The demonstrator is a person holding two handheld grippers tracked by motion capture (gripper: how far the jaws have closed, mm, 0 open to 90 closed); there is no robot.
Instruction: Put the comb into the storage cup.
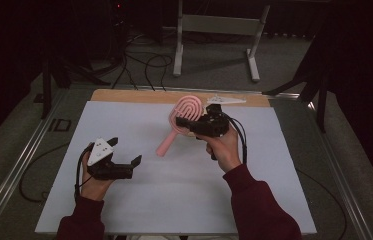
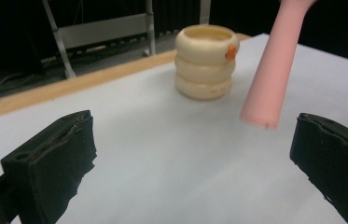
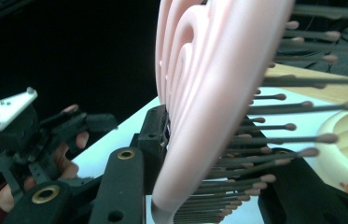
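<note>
Nearest my high camera are the person's dark red sleeves [image 1: 259, 205], coming in from the bottom edge over the white table [image 1: 174, 200], the biggest thing in view. A strip of bare wood [image 1: 124, 95] runs along its far edge. The pink hairbrush [image 1: 181, 117] is up off the table, toward the far middle, head high and handle slanting down toward the left hand. My right gripper [image 1: 186, 122] has its jaws clamped on the brush head; in its own view the bristles [image 3: 274, 140] stick out to the right between the black jaws. My left gripper [image 1: 124, 160] sits low at the near left, jaws spread wide with nothing between them, the brush handle's tip [image 2: 267, 74] hanging just beyond. A cream ribbed pot [image 2: 206, 60] stands on the table near the wooden strip.
</note>
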